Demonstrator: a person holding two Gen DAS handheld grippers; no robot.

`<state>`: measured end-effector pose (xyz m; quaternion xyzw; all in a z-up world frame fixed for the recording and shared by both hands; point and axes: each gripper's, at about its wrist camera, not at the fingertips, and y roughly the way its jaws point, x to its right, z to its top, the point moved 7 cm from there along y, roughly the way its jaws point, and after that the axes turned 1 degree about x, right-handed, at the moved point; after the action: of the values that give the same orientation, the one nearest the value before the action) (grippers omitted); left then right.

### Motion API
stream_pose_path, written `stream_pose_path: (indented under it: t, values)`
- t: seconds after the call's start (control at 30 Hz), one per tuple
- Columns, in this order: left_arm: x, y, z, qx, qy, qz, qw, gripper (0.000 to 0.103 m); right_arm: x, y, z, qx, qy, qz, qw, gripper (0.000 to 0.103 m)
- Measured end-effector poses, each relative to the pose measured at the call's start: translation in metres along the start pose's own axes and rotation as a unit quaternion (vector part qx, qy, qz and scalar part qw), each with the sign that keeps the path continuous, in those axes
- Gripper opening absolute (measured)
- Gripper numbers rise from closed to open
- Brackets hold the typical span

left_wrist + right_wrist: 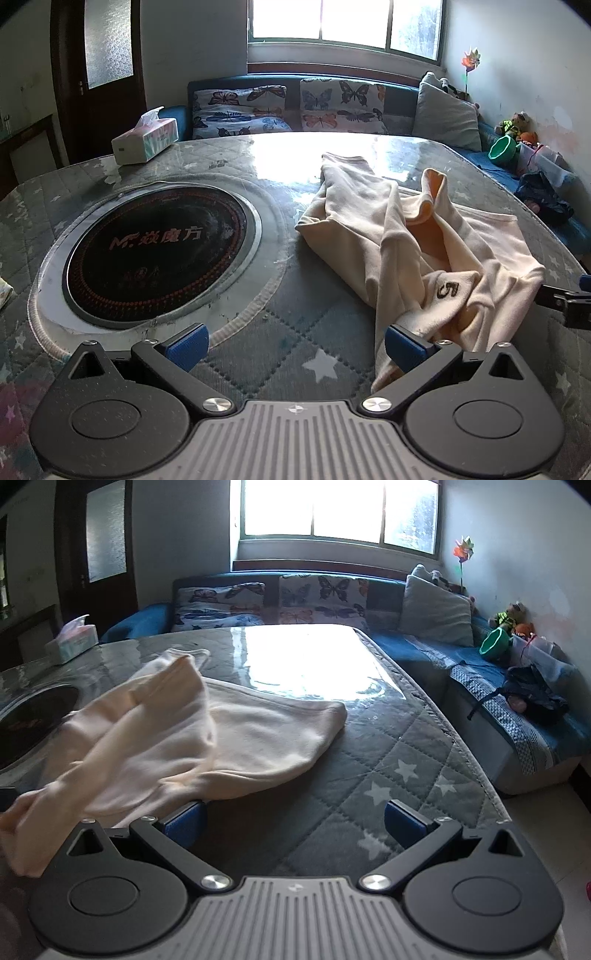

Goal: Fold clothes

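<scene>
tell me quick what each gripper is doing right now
Left gripper: open, holding nothing; the cream garment lies against its right tong.
Right gripper: open, holding nothing.

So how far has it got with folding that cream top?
Hardly started. The cream garment lies rumpled on the quilted table, bunched into ridges with the "5" print showing, and no neat fold is visible. Nothing is in hand: the left gripper and right gripper are both open, each with one finger at the cloth's near edge. Gripping, flattening and every fold remain.
</scene>
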<state>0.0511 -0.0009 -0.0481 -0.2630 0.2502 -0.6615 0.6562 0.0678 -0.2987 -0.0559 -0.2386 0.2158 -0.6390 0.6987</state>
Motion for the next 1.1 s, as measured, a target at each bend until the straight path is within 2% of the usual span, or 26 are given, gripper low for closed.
stream_pose_path:
  t: [0.1,0.2,0.47,1.1]
  values:
    - [0.0,-0.001,0.001,0.004,0.001,-0.003,1.0,0.103,0.003,0.0,0.001,0.005,0.015,-0.004,1.0,0.103]
    - [0.003,-0.006,-0.005,0.005,0.002,-0.003,1.0,0.103,-0.01,-0.025,-0.002,0.043,0.0,-0.014,0.999,0.103]
    - [0.003,-0.014,-0.013,-0.01,0.001,-0.009,0.9999,0.103,-0.024,-0.047,-0.01,0.016,0.021,0.012,1.0,0.103]
    - [0.009,-0.021,-0.018,-0.028,0.003,-0.019,0.9994,0.103,-0.053,-0.058,-0.014,0.012,0.011,0.044,0.999,0.103]
